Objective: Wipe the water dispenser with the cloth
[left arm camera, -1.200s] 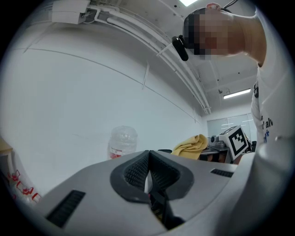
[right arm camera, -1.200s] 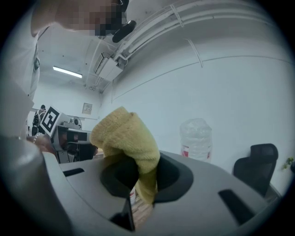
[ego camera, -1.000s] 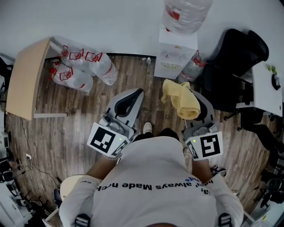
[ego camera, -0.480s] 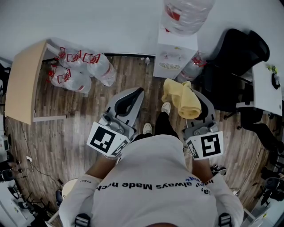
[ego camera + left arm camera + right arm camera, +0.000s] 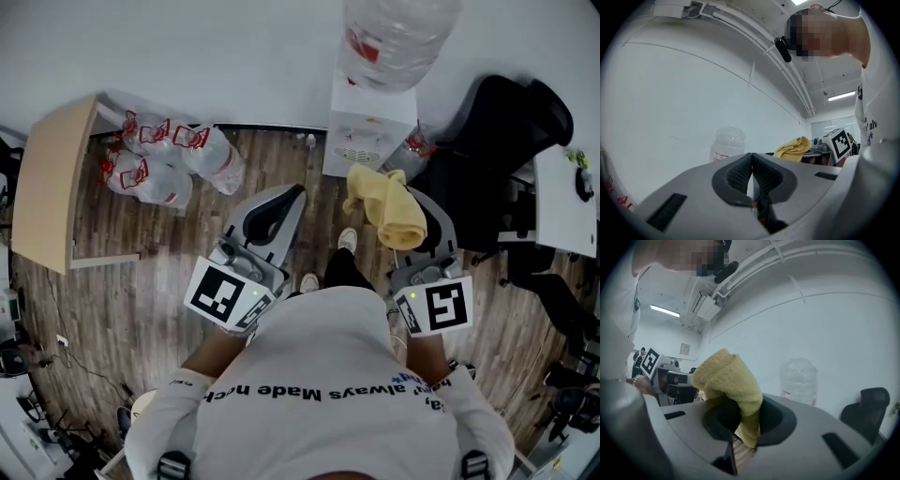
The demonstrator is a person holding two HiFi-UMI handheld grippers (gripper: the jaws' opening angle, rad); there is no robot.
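A: Where's the cloth sitting?
B: We're seeing the yellow cloth (image 5: 389,214) pinched in the right gripper (image 5: 746,423), right of centre in the head view. The jaws are clamping a narrow tail of it. The bunched bulk is standing up and leaning toward the left of the right gripper view.
A: Long axis?
B: In the head view it's running upper left to lower right. The upper end is pointing at the water dispenser (image 5: 367,131) and the lower end is lying over the gripper's grey body.
A: Dispenser?
B: It's standing upright against the white wall (image 5: 234,56), top of frame, right of centre. Its clear bottle (image 5: 398,37) is sitting on top and the front panel is facing us. Cloth and dispenser are looking apart, but we're not judging the gap from this steep angle.
A: Left side?
B: The left gripper (image 5: 751,174) is hanging left of centre, jaws pressed together on nothing, tip aiming up-frame toward the wall.
A: Room to move?
B: A strip of wood floor (image 5: 281,159) is lying between both grippers and the dispenser. On the dispenser's right the black chair (image 5: 497,131) is crowding in, and another bottle (image 5: 412,150) is leaning at its base. On the left, bagged bottles (image 5: 169,155) are sitting well apart from it, with a wooden tabletop (image 5: 52,178) beyond at the left edge.
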